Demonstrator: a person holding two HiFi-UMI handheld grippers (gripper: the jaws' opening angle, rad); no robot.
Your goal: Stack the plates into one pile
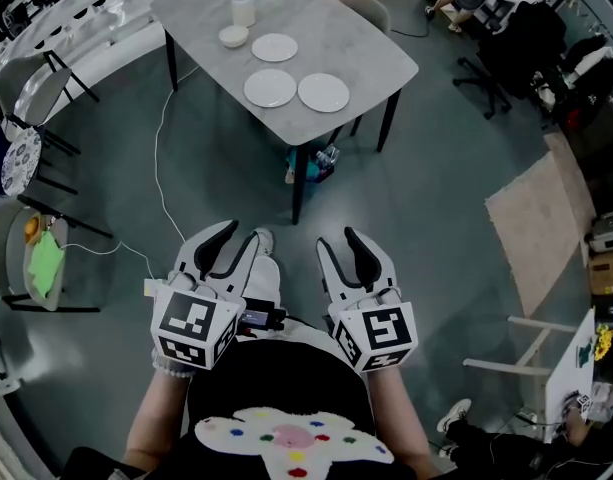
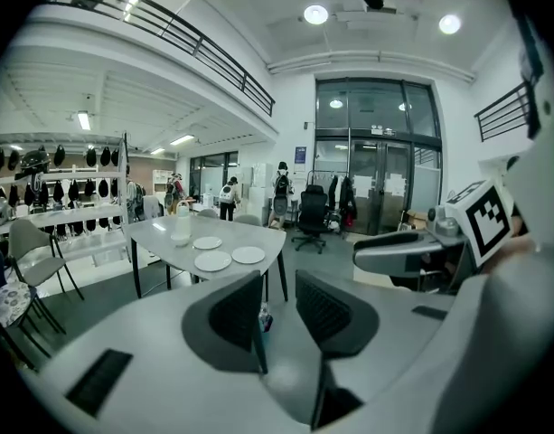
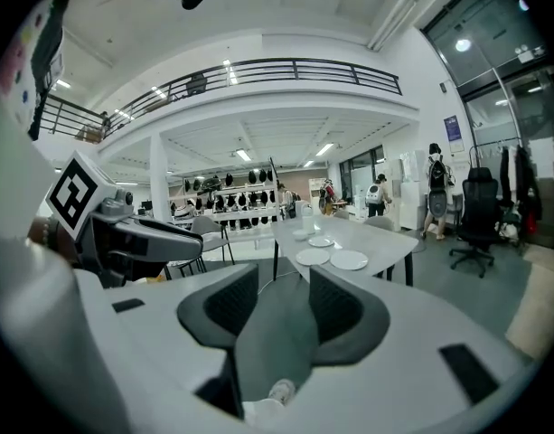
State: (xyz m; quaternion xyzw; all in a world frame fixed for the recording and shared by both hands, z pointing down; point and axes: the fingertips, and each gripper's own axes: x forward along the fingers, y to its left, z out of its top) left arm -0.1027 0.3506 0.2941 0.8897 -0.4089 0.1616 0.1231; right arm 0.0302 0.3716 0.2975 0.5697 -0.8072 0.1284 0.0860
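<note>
Three white plates lie apart on the grey table [image 1: 376, 53] far ahead: a small one [image 1: 274, 47] at the back and two larger ones [image 1: 271, 88] [image 1: 324, 92] side by side near the front edge. My left gripper [image 1: 236, 236] and right gripper [image 1: 339, 240] are held close to the body over the floor, well short of the table. Both are open with nothing between the jaws. In the left gripper view the plates [image 2: 212, 261] show beyond the open gripper [image 2: 278, 287]. In the right gripper view the plates [image 3: 349, 259] show past the open gripper [image 3: 284, 283].
A white bowl [image 1: 234, 36] and a pale jar [image 1: 244, 3] stand on the table behind the plates. A bag [image 1: 316, 163] sits under the table and a white cable [image 1: 161, 168] runs across the floor. Chairs [image 1: 36, 98] stand at the left, a mat [image 1: 541, 218] lies at the right.
</note>
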